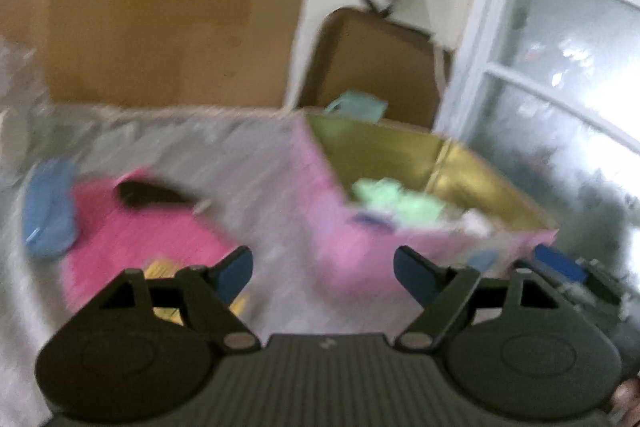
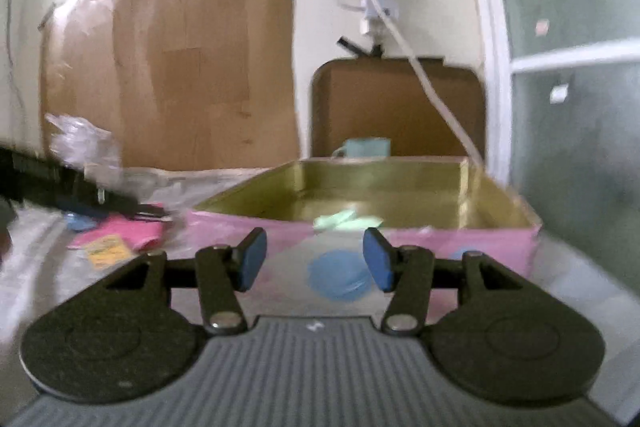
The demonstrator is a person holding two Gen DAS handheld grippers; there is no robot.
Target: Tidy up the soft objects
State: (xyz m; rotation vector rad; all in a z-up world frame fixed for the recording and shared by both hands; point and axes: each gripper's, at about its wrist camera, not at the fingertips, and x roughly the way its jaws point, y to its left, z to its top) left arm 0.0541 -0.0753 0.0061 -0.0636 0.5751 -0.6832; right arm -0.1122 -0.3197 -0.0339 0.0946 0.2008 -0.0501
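A pink box [image 1: 356, 255] with a gold inside stands on the plastic-covered table; it also shows in the right wrist view [image 2: 496, 247]. A light green soft cloth [image 1: 396, 201] lies inside it, seen too in the right wrist view [image 2: 344, 221]. A pink cloth [image 1: 152, 231] with a black item on it and a blue soft object [image 1: 50, 211] lie left of the box. My left gripper [image 1: 323, 269] is open and empty near the box's front corner. My right gripper [image 2: 315, 259] is open and empty in front of the box. The left wrist view is blurred.
Cardboard sheets [image 2: 172, 67] lean on the back wall. A teal mug [image 2: 366, 147] stands behind the box. A white cable [image 2: 424, 75] hangs down to the box's far right corner. Crumpled clear plastic [image 2: 84, 143] lies at the left. A yellow tag [image 2: 105, 250] lies by the pink cloth.
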